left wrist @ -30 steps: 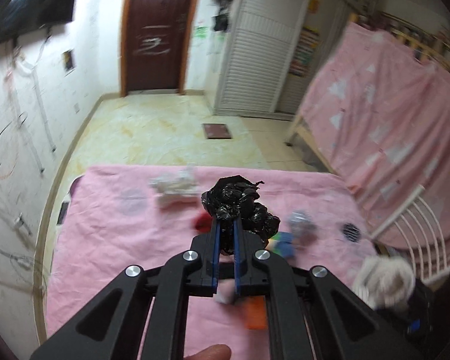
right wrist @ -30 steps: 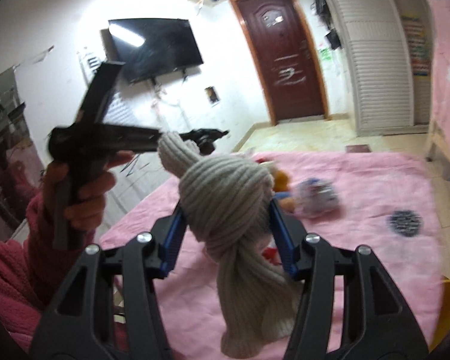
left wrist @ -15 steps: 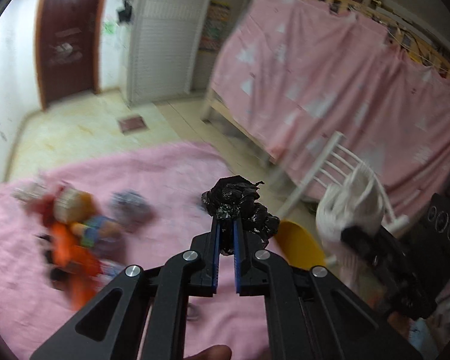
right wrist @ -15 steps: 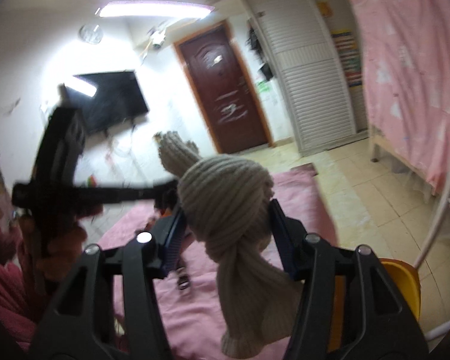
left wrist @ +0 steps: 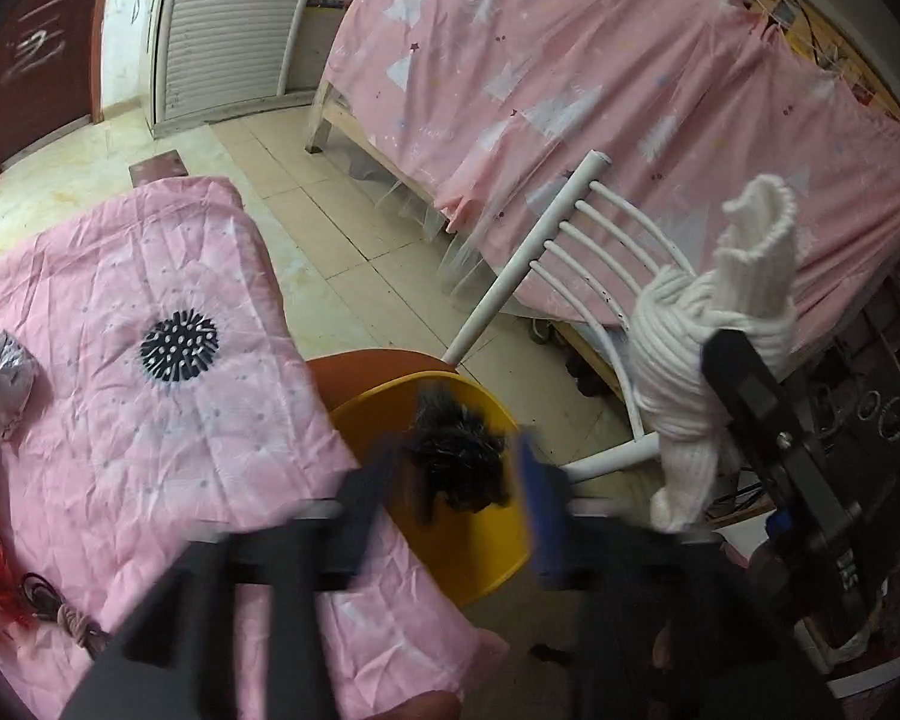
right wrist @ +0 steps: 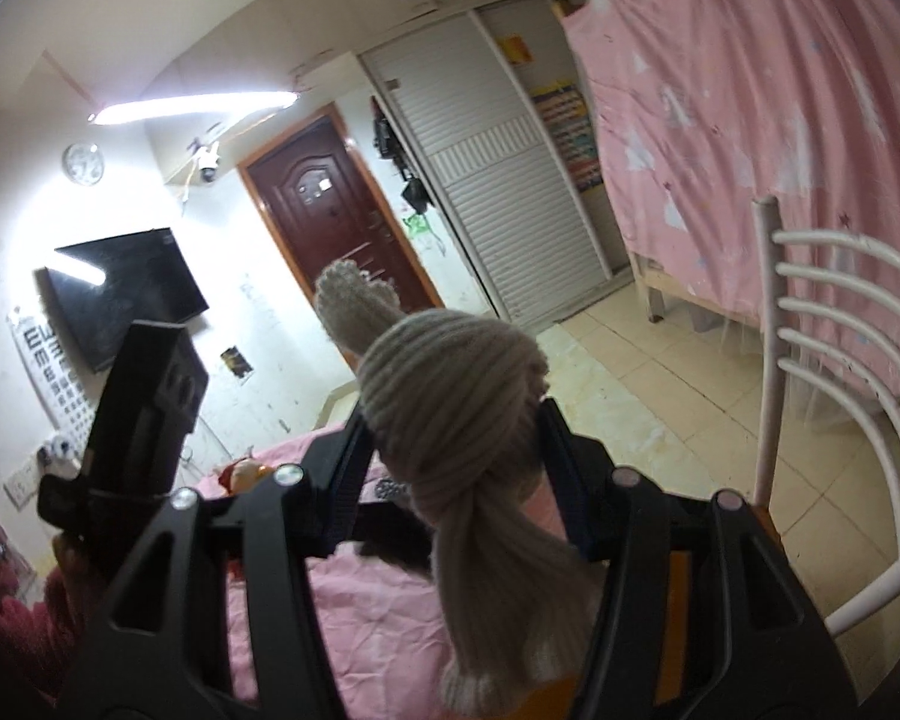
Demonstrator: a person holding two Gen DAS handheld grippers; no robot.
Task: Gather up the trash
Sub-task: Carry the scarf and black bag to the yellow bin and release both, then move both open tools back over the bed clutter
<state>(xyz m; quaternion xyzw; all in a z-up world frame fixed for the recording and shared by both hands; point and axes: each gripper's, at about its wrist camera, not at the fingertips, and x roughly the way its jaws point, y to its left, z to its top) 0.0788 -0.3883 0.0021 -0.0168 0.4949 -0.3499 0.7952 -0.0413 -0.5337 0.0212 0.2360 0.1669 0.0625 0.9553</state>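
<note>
My left gripper (left wrist: pixel 450 480) hovers over a yellow bin (left wrist: pixel 474 552) beside the pink quilt. Its jaws are opening, and its blurred fingers (left wrist: pixel 534 498) stand apart from the crumpled black plastic bag (left wrist: pixel 456 456) between them, just above the bin's mouth. My right gripper (right wrist: pixel 450 420) is shut on a knotted beige knit sock (right wrist: pixel 450 396), whose loose end hangs down. In the left wrist view that sock (left wrist: pixel 678 354) sits to the right of the bin, in front of the chair.
A white slatted chair (left wrist: pixel 570 240) stands behind the bin, and a bed draped in pink cloth (left wrist: pixel 630 90) behind that. On the pink quilt (left wrist: pixel 150 450) lie a black spiky disc (left wrist: pixel 179 345), a foil wrapper (left wrist: pixel 0 381) and hair ties (left wrist: pixel 48 600).
Both views have swung right, from the quilt to the chair and bin. The left jaws, shut on the black bag before, have parted. The sock stays gripped.
</note>
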